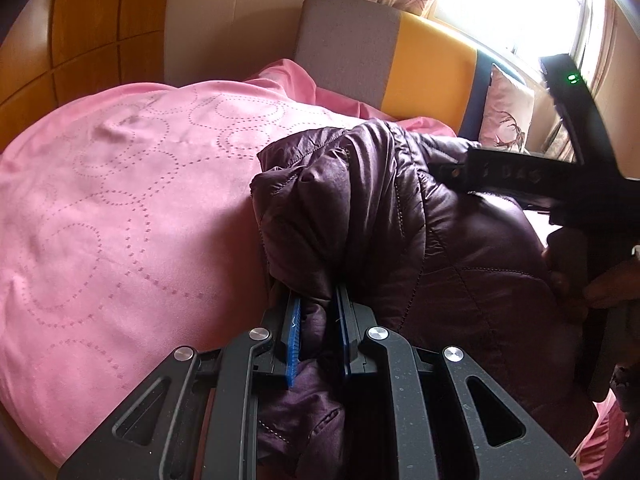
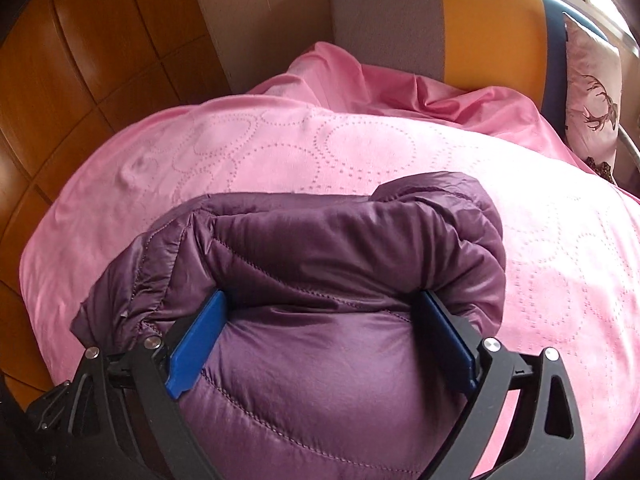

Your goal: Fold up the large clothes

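Where the pink bedspread [image 2: 360,152] covers the bed, a purple quilted jacket [image 2: 320,280] lies bundled on it, near the bed's front edge and well short of the headboard [image 2: 440,24]. Left of the jacket, wooden wardrobe panels [image 1: 92,32] stand beyond the bedspread. At the jacket's left edge, the left hand-held gripper [image 1: 316,332] is clamped on a gathered fold of purple fabric, its blue pads [image 1: 293,344] pressing the cloth from both sides. Across the jacket's middle, the right hand-held gripper [image 2: 320,348] has its jaws spread wide; a rounded bulge of the jacket fills the space between its blue pads [image 2: 198,344], and whether the pads press on the fabric cannot be told. Right of the jacket, a patterned cushion [image 2: 592,92] leans against the headboard, beneath a bright window [image 1: 512,4].
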